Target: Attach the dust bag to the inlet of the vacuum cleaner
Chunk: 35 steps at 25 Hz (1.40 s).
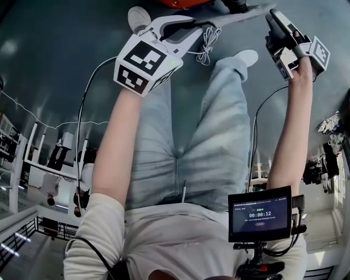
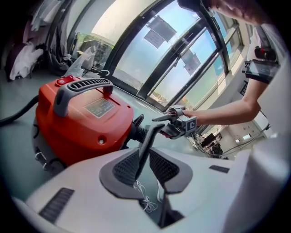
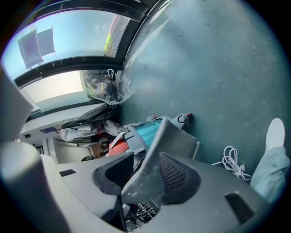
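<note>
A flat grey dust bag (image 1: 240, 13) stretches between my two grippers just in front of the red vacuum cleaner (image 2: 84, 123). In the left gripper view I see the bag (image 2: 148, 141) edge-on, running up toward the black inlet (image 2: 136, 126). My left gripper (image 2: 144, 154) is slightly open around it, with a gap on the right pad's side. My right gripper (image 3: 143, 168) is open wider, and the bag (image 3: 170, 141) stands loose between its pads. In the head view the left gripper (image 1: 199, 26) and the right gripper (image 1: 276, 23) are near the top edge.
A coiled white cord (image 1: 208, 44) lies on the grey floor by the person's white shoes (image 1: 246, 56). The vacuum has a grey carry handle (image 2: 82, 88). Bags and clutter (image 3: 107, 91) sit by the windows. A small monitor (image 1: 260, 213) hangs at the person's waist.
</note>
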Available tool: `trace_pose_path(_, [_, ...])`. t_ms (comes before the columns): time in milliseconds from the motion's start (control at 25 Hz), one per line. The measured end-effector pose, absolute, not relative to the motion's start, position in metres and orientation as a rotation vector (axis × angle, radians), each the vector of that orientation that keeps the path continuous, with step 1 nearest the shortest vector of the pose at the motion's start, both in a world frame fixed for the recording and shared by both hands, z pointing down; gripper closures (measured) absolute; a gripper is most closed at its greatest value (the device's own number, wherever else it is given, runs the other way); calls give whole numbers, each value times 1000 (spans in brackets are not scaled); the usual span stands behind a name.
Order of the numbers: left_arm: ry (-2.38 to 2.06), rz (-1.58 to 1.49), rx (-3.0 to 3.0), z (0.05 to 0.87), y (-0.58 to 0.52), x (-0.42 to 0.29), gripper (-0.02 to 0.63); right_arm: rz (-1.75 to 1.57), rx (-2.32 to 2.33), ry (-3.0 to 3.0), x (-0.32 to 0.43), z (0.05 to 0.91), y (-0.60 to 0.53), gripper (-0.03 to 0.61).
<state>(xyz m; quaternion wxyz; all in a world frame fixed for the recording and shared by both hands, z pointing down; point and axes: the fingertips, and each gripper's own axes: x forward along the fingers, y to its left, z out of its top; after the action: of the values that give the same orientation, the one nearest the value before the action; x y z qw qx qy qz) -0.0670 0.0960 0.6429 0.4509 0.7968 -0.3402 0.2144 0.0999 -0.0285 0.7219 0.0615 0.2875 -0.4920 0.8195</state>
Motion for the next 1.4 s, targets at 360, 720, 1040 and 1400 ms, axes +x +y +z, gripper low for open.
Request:
trace_pose_path(360, [-1039, 392, 1870, 629, 94, -134, 555, 2358, 687, -1882, 47, 674, 5, 417])
trace_pose_path(720, [-1084, 331, 1895, 615, 69, -128, 555, 1836, 760, -2390, -12, 647, -3, 420])
trace_pose_path(1040, [-1085, 324, 1882, 616, 72, -129, 555, 1447, 693, -2404, -13, 655, 30, 420])
trace_pose_path(1400, [-1084, 309, 1877, 613, 70, -126, 555, 1193, 717, -2537, -16, 634, 18, 422])
